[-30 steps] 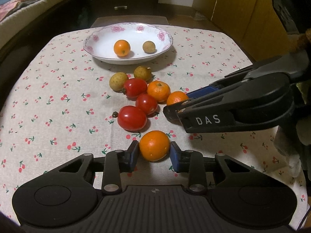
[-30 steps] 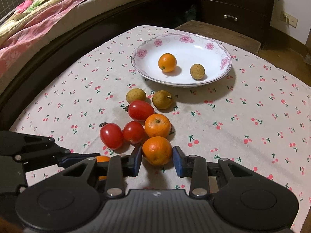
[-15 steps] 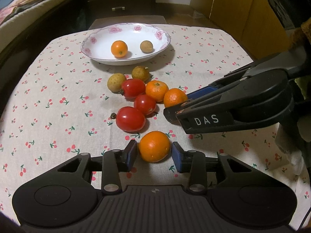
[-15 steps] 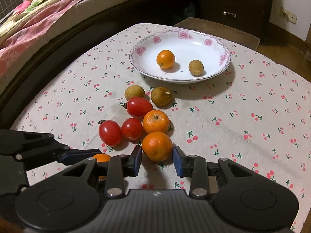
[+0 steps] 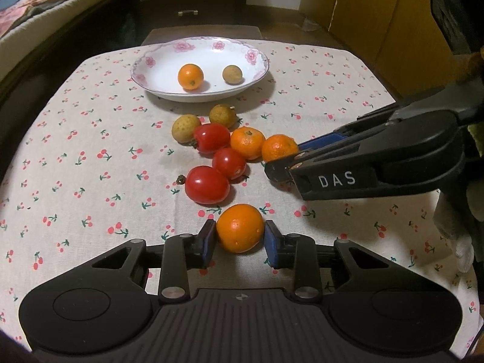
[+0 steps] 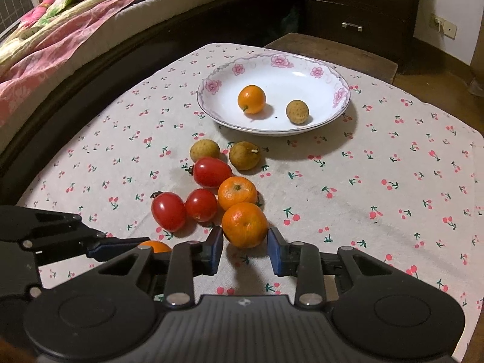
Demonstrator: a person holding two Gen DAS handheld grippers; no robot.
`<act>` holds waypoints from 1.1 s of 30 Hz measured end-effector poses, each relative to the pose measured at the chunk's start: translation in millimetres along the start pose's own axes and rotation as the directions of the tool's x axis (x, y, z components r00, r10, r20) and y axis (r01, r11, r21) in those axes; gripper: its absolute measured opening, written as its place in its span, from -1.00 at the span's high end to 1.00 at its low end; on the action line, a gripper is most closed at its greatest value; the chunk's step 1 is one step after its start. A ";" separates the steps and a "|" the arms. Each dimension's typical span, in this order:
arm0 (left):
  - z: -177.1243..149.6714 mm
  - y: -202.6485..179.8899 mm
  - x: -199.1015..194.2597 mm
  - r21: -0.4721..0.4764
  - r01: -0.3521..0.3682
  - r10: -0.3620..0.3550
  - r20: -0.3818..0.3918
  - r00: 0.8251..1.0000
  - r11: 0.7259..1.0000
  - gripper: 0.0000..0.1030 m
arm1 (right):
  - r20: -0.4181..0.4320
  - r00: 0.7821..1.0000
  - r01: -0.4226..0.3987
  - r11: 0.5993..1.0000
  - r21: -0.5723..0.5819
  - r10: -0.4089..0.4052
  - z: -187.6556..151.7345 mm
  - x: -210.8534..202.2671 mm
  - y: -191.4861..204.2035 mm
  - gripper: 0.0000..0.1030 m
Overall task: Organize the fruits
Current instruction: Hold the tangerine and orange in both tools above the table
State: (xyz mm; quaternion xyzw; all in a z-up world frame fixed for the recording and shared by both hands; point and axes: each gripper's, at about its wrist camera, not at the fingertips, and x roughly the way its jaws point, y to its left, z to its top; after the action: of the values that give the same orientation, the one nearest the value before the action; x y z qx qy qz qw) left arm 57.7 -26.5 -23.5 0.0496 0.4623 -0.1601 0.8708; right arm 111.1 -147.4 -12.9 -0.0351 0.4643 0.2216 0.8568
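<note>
In the left wrist view my left gripper (image 5: 240, 237) has a smooth orange (image 5: 240, 231) between its blue pads. The jaws are closing and both pads touch it. My right gripper (image 6: 245, 242) is closing on a mandarin (image 6: 245, 225), pads against its sides. From the left wrist view, the right gripper (image 5: 282, 163) reaches in from the right at that mandarin (image 5: 278, 151). Past it lie another mandarin (image 6: 237, 192), three tomatoes (image 6: 201, 205) and two longans (image 6: 245, 155). The flowered plate (image 6: 211, 90) holds a small orange (image 6: 251, 99) and a longan (image 6: 297, 111).
A cherry-print cloth (image 6: 378, 181) covers the table, whose edges fall away on the left and right. A bed (image 6: 75, 30) runs along the left. A dark dresser (image 6: 360, 9) stands behind the plate, and yellow cabinet doors (image 5: 378, 15) stand at the far right.
Both pairs of jaws have narrowed a little onto their oranges. Neither hand has moved noticeably, and the fruit on the cloth lies as before.
</note>
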 end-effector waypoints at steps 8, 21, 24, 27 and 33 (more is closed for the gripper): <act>-1.8 -1.3 1.7 0.004 -0.006 0.006 -0.006 1.000 1.000 0.19 | -0.011 0.999 -0.034 0.998 0.051 0.034 1.5 5.9 -4.3 0.25; -1.6 -0.7 1.0 0.002 -0.002 0.002 -0.009 1.000 1.000 0.18 | -0.017 0.998 -0.064 0.996 0.056 0.065 4.6 12.0 -2.3 0.17; -1.7 -1.1 1.6 0.006 -0.004 0.004 -0.008 1.000 1.000 0.18 | -0.009 0.998 -0.066 0.996 0.058 0.067 5.7 11.8 -2.6 0.07; -1.7 -1.3 1.8 0.006 -0.006 0.006 -0.008 1.000 1.000 0.18 | 0.006 0.999 -0.054 0.997 0.051 0.053 7.5 12.4 -1.6 0.07; -1.6 -0.9 1.9 0.004 -0.004 0.004 -0.009 1.000 1.000 0.19 | 0.013 1.000 0.000 1.000 -0.002 0.000 5.4 9.5 5.1 0.21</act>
State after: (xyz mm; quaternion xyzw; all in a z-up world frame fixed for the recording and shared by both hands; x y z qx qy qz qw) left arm 57.1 -27.5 -25.9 0.0529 0.4657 -0.1590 0.8690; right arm 117.7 -138.1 -16.7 -0.0344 0.4586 0.2223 0.8597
